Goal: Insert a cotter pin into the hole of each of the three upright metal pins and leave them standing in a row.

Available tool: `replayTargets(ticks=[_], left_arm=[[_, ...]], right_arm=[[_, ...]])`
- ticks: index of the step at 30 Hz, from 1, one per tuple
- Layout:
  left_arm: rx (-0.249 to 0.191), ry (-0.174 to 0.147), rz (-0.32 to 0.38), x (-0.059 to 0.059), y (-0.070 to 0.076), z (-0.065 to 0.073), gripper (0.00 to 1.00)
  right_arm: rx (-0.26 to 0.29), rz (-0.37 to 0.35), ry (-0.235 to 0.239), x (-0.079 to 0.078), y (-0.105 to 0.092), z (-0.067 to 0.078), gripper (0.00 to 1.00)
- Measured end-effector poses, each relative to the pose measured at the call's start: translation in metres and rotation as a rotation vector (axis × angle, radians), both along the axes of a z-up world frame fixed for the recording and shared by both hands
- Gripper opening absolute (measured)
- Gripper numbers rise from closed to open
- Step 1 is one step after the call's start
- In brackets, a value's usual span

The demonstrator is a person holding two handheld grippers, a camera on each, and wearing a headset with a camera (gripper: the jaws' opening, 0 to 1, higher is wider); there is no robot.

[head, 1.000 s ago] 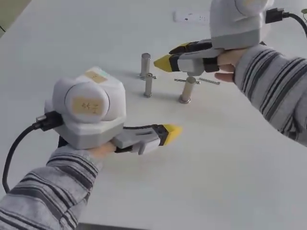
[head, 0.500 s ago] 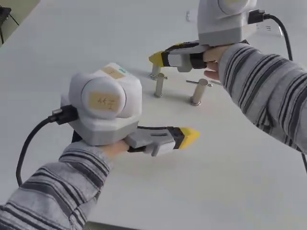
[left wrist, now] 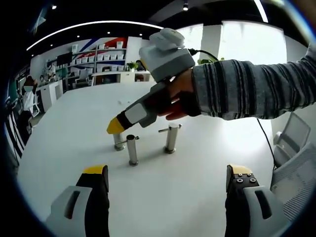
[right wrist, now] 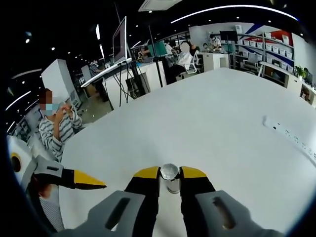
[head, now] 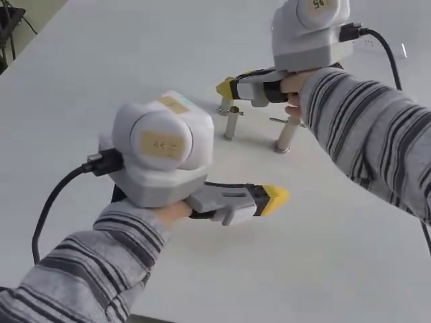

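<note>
Metal pins: two hold cotter pins; behind the middle pin the right gripper clasps the third pin, left gripper agape.

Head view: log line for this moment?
left gripper open, empty | right gripper shut on far pin | middle pin, right pin cottered

The right gripper is covering most of the far pin in the head view, only its foot is peeking out. In the right gripper view the jaws are hiding its shaft and hole too. They're maybe pinching it, can't tell. Frame edge is cutting off the person's sleeves.
</note>
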State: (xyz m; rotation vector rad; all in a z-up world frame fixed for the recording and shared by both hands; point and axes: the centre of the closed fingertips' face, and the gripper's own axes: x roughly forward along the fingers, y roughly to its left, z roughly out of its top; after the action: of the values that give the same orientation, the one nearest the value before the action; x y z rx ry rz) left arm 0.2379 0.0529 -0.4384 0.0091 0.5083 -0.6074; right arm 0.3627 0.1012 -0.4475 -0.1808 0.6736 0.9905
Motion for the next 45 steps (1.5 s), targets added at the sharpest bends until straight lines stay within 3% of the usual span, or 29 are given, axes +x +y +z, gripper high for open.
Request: replayTargets(ticks=[5, 14, 33, 45], left_arm=[[0.005, -0.012, -0.002, 0.001, 0.0, 0.002, 0.99], [0.015, -0.007, -0.014, -0.001, -0.001, 0.001, 0.99], [-0.001, -0.013, -0.035, -0.003, -0.003, 0.004, 0.99], [-0.006, -0.015, -0.082, -0.006, -0.006, 0.006, 0.99]], right_arm=[[-0.032, 0.028, -0.054, 0.002, -0.003, 0.002, 0.09], [-0.063, 0.026, -0.054, 0.007, -0.021, 0.001, 0.08], [-0.128, -0.047, -0.054, -0.002, -0.1, 0.003, 0.08], [-0.162, -0.069, -0.053, -0.01, -0.148, 0.005, 0.08]])
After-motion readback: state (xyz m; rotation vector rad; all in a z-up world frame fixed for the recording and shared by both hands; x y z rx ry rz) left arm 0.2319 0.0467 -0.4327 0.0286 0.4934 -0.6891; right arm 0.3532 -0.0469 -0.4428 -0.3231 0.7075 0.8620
